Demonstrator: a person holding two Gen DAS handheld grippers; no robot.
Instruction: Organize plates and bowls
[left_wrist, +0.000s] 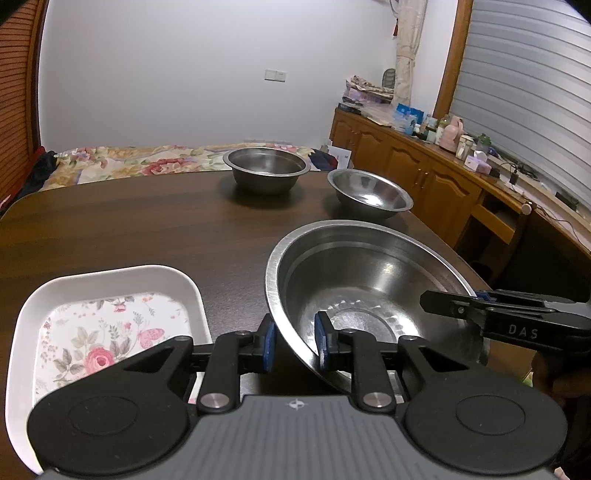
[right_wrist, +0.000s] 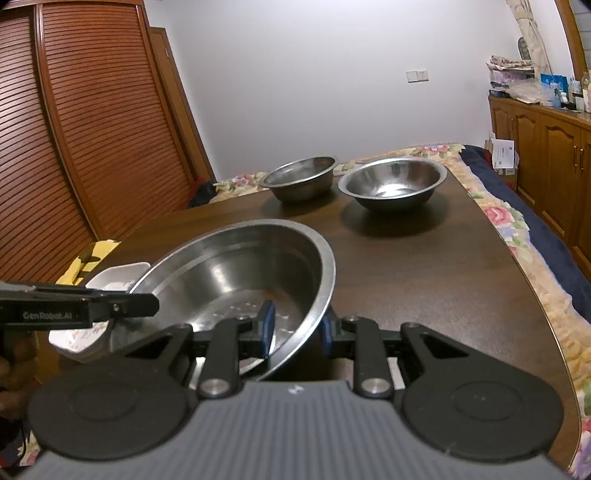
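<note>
Gripped on opposite sides of its rim, the large steel basin hangs tilted above the dark wooden table. Left gripper and right gripper each pinch the rim between blue pads; their bodies read "GenRobot.AI" and "DAS". Just beside it sits a white floral tray; farther off stand two smaller steel bowls.

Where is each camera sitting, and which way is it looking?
Left wrist view: sits on the left gripper, looking along it across the dark wooden table; its fingers straddle the large steel bowl's rim beside the white floral tray.
Right wrist view: sits on the right gripper, straddling the bowl's opposite rim.
Shared: that bowl, two smaller steel bowls, each other's gripper.
</note>
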